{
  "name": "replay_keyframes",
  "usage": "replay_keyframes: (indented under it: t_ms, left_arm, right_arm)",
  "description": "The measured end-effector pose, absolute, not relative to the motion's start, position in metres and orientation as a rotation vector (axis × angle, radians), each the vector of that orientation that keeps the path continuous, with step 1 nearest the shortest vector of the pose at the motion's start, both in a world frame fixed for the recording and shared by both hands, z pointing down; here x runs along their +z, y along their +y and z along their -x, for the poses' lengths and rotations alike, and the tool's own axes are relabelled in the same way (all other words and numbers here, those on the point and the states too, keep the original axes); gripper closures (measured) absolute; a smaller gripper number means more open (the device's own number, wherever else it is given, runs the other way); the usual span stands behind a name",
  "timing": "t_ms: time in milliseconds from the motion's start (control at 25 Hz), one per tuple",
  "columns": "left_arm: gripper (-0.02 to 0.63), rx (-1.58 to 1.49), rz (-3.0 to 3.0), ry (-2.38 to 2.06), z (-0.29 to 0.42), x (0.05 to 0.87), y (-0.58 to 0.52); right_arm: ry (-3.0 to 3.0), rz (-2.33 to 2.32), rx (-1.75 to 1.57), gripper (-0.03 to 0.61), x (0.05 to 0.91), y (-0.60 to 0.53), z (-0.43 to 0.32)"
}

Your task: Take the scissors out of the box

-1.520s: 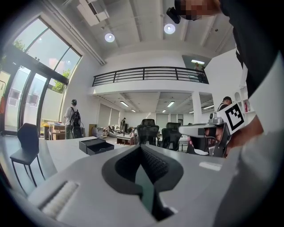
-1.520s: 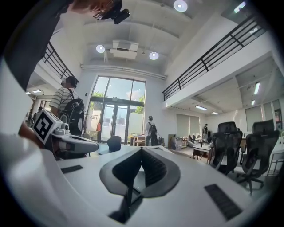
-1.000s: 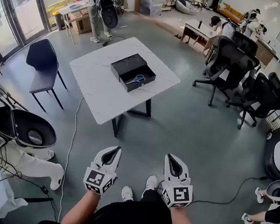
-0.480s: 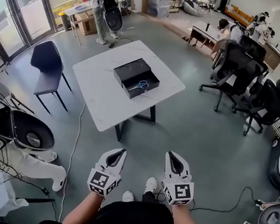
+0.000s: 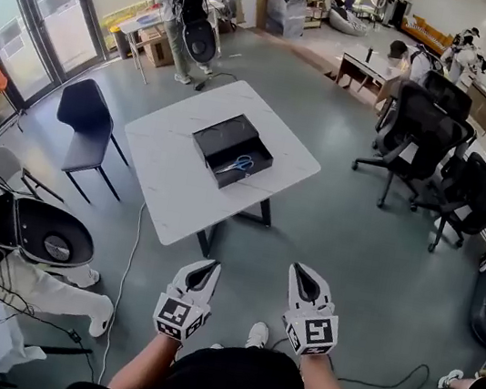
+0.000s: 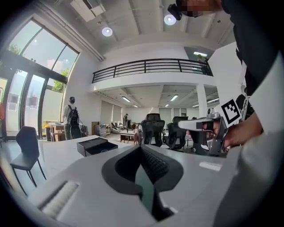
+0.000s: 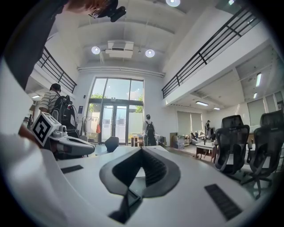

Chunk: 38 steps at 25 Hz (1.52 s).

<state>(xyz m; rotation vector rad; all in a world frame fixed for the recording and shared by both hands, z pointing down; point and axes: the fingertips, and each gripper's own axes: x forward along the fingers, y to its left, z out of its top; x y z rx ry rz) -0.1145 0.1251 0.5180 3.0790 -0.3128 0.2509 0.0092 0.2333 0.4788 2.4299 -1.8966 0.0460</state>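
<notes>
A black open box (image 5: 231, 146) sits on a white square table (image 5: 172, 177), and blue-handled scissors (image 5: 238, 163) lie inside it. The left gripper view shows the same box (image 6: 94, 146) low and far off on the table. Both grippers hang near my body, well short of the table. My left gripper (image 5: 206, 268) has its jaws together with nothing between them. My right gripper (image 5: 301, 272) is shut and empty too. Each gripper view shows its own jaws closed to a tip, left gripper (image 6: 141, 147) and right gripper (image 7: 142, 149).
A black chair (image 5: 87, 119) stands left of the table. Black office chairs (image 5: 429, 128) cluster at the right. A person with a backpack (image 5: 189, 6) stands beyond the table. A cable (image 5: 128, 253) runs across the grey floor. Another person's legs (image 5: 42, 289) and gear lie at the lower left.
The table and box have drawn nearer and shifted slightly right in the head view as I walk forward. Both grippers stay shut, held in front of me.
</notes>
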Motion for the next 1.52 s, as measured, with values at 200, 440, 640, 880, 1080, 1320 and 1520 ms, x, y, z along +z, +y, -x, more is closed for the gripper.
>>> replay_keyframes:
  t_ms: [200, 440, 640, 880, 1080, 1320, 1520]
  left_arm:
    - [0.604, 0.291, -3.093, -0.380, 0.086, 0.518, 0.119]
    - [0.604, 0.321, -3.073, -0.462, 0.070, 0.522, 0.119]
    - [0.604, 0.354, -3.042, -0.492, 0.073, 0.529, 0.114]
    - [0.604, 0.356, -3.027, -0.471, 0.059, 0.534, 0.094]
    - [0.604, 0.342, -3.036, -0.425, 0.037, 0.535, 0.059]
    - [0.604, 0.313, -3.054, -0.380, 0.010, 0.530, 0.009]
    - [0.604, 0.299, -3.043, -0.379, 0.007, 0.531, -0.027]
  right_arm:
    - [-1.971, -2.374, 0.070, 0.572, 0.484, 0.220, -0.036]
    - [-2.040, -2.301, 0.096, 0.572, 0.493, 0.211, -0.053]
    - [-2.059, -2.279, 0.146, 0.572, 0.500, 0.205, -0.056]
    - [-2.062, -2.267, 0.179, 0.572, 0.506, 0.178, -0.066]
    - [-2.084, -2.227, 0.144, 0.572, 0.500, 0.137, -0.074]
    - [-2.085, -2.214, 0.117, 0.572, 0.493, 0.077, -0.091]
    - [-2.097, -2.180, 0.114, 0.572, 0.492, 0.035, -0.089]
